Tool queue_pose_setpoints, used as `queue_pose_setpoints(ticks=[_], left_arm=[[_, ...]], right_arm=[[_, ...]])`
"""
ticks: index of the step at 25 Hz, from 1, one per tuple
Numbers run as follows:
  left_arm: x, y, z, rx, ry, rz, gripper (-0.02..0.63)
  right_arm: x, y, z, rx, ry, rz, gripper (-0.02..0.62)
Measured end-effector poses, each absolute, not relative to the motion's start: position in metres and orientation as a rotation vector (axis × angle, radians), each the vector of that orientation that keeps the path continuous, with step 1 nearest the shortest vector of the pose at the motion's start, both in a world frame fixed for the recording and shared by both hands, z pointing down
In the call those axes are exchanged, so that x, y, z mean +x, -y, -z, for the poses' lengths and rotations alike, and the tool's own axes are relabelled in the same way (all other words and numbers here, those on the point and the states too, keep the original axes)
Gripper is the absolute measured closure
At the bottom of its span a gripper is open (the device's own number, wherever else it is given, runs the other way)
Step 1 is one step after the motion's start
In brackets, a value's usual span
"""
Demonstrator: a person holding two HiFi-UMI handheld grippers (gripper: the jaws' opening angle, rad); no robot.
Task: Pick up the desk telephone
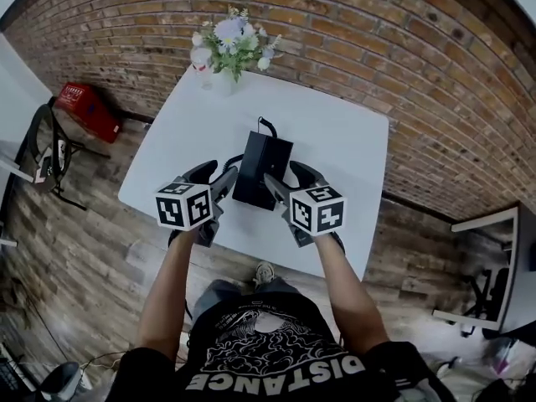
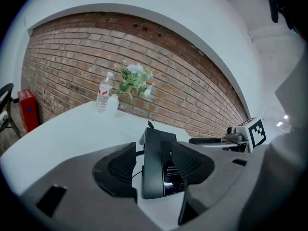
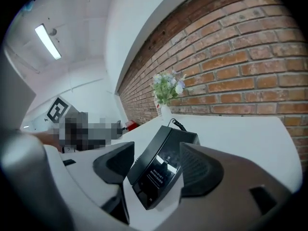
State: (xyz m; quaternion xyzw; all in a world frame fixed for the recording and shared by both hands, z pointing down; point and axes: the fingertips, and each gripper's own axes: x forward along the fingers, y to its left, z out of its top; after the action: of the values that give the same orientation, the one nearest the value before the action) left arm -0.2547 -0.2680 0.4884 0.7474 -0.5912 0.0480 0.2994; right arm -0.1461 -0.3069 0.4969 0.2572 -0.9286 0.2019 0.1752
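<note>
The black desk telephone (image 1: 261,167) lies flat near the middle of the white desk (image 1: 352,141), its cord leading off the far end. The person holds a pair of tongs at each side of its near end. The left tongs (image 1: 216,179) are spread, and the left gripper view shows the telephone's near end framed in the gap between the two pads, neither of which presses on it. The right tongs (image 1: 289,181) are spread wide too, and the right gripper view shows the telephone lying at a slant in the gap, clear of both pads. Whether either pair touches the telephone's casing cannot be told from the head view. At the desk's far edge, well apart from the telephone, stand a vase of flowers (image 1: 226,44) and a water bottle (image 2: 103,93) against the brick wall (image 1: 377,23).
</note>
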Motion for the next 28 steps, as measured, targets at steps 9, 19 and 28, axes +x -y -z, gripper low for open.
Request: queue_pose_setpoints(ticks=[9, 19, 28], left_arm=[[-0.24, 0.306, -0.537, 1.975, 1.247, -0.14, 0.346], [-0.228, 0.335, -0.574, 1.984, 1.013, -0.228, 0.334], [-0.212, 0.338, -0.589, 1.976, 0.852, -0.265, 0.334]], right_arm=[[-0.144, 0.323, -0.544, 0.864, 2.505, -0.768, 0.307], [-0.15, 0.331, -0.583, 0.936, 2.402, -0.992, 0.302], [-0.158, 0.33, -0.596, 0.889, 2.351, -1.185, 0.302]])
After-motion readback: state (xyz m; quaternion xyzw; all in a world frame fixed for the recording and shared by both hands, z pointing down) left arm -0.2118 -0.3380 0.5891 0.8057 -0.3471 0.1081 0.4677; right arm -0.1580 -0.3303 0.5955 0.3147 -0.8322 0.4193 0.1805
